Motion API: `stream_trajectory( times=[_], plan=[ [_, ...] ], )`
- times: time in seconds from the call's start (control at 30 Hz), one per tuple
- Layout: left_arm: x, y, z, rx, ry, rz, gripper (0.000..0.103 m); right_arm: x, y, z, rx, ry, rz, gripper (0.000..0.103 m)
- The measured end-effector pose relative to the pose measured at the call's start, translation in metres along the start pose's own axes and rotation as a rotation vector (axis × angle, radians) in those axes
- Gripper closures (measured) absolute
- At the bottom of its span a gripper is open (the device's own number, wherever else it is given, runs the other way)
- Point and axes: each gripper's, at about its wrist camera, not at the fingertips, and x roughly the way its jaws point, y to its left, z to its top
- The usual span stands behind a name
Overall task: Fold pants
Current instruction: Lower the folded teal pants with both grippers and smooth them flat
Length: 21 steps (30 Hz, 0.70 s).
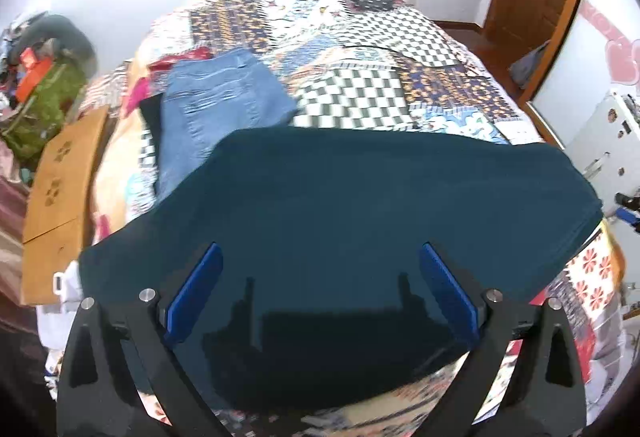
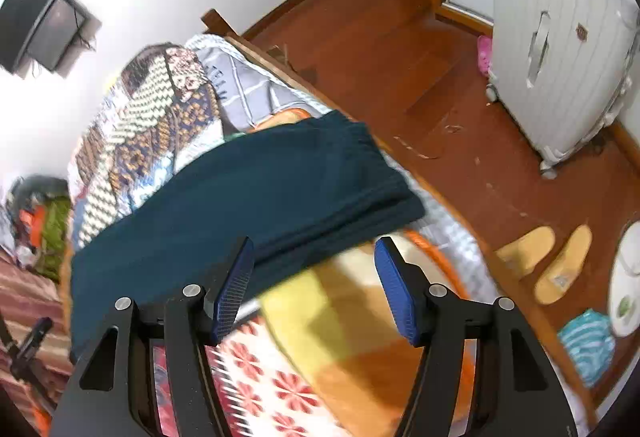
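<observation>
The dark teal soft-fabric pants (image 1: 340,205) lie flat on the patchwork bed cover of many colours (image 1: 360,77), already doubled into a broad band that runs across the near side of the bed. In the left wrist view they fill the centre and reach from 9 o'clock to 3 o'clock. The left gripper (image 1: 320,293) hovers over the near part of this band, its blue pads (image 1: 196,293) wide apart and holding nothing. The right gripper (image 2: 316,285) is also spread and empty; its left pad is over the near edge of the pants, and the other pad is over the yellow and orange blanket (image 2: 340,317). The ribbed end of the pants (image 2: 360,141) lies toward 1 o'clock in the right wrist view, near the bed edge above the red-brown wooden floor (image 2: 400,57).

I judge that the step in hand is to take the near edge for one more fold. To do it well, each gripper should come down on the edge itself and catch all layers together, not only the top one. Both ends should then rise evenly, so the band does not twist. Folded blue denim jeans (image 1: 224,97) lie at 11 o'clock; the fold should stay apart from them
</observation>
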Motion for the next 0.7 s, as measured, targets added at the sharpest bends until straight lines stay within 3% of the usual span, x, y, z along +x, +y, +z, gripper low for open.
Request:
stream_trajectory(
  times=[0.23, 0.33, 0.53, 0.7],
  plan=[
    [0.036, -0.04, 0.007, 0.079, 0.07, -0.035, 0.004, 0.036, -0.015, -0.001, 0.191, 0.051, 0.058, 0.044],
    [0.05, -0.051, 0.01, 0.091, 0.117, -0.088, 0.004, 0.043, -0.027, -0.002, 0.276, 0.052, 0.101, 0.039],
    [0.077, -0.075, 0.021, 0.121, 0.184, -0.101, 0.004, 0.06, -0.038, 0.011, 0.352, 0.044, 0.113, 0.037],
    [0.087, -0.099, 0.024, 0.18, 0.167, -0.062, 0.004, 0.067, -0.035, 0.021, 0.321, -0.005, 0.072, 0.064]
  ],
)
